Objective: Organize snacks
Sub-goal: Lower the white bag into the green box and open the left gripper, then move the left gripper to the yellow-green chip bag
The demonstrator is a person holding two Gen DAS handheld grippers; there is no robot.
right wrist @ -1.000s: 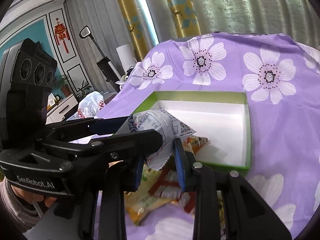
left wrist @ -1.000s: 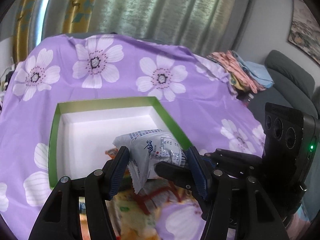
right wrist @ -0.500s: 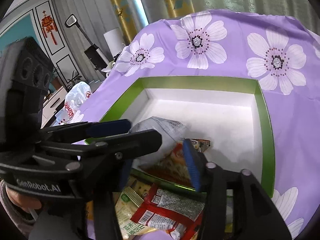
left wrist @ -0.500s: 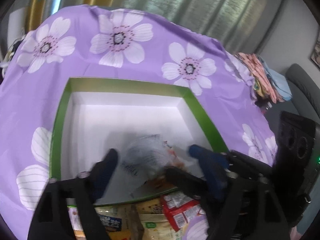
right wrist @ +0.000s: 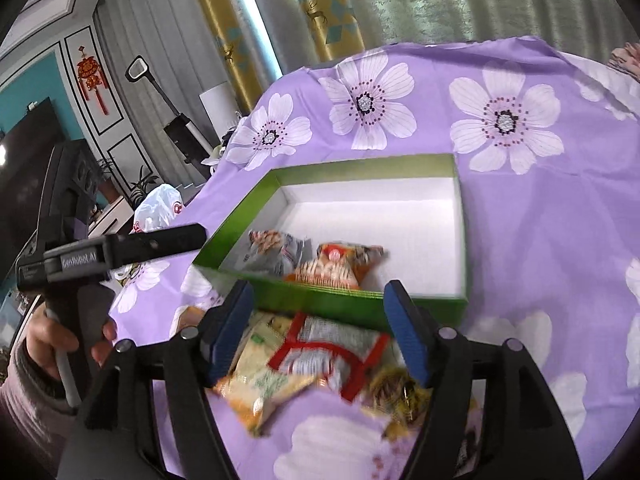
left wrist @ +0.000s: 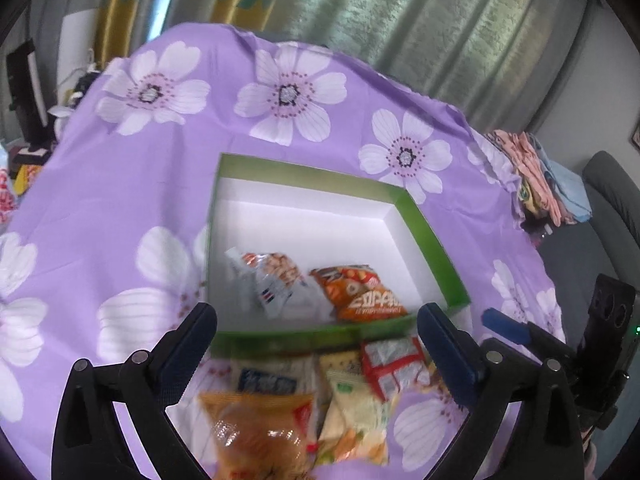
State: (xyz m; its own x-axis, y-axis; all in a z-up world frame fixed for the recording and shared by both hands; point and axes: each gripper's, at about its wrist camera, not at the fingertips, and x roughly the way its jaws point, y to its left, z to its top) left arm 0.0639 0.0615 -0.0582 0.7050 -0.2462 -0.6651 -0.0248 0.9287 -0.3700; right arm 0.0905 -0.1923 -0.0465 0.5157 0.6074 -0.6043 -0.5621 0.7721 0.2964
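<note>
One view alone shows the person's hand [right wrist: 60, 344].

Spread across most of both views: a purple cloth [left wrist: 208, 184] printed with large white flowers. Behind it, along the top of the frame, hung grey-green curtains [left wrist: 420, 20] and a yellow patterned drape [right wrist: 320, 8]. At the right edge of the left wrist view lay a pile of folded pink and blue fabrics [left wrist: 540, 176], beside a grey sofa [left wrist: 612, 192]. In the upper left of the right wrist view hung a red knot ornament [right wrist: 93, 76] on a panelled wall. Lower down stood a dark screen [right wrist: 24, 168], an upright vacuum [right wrist: 180, 128], a potted plant [right wrist: 140, 184] and a white plastic bag [right wrist: 160, 208].
</note>
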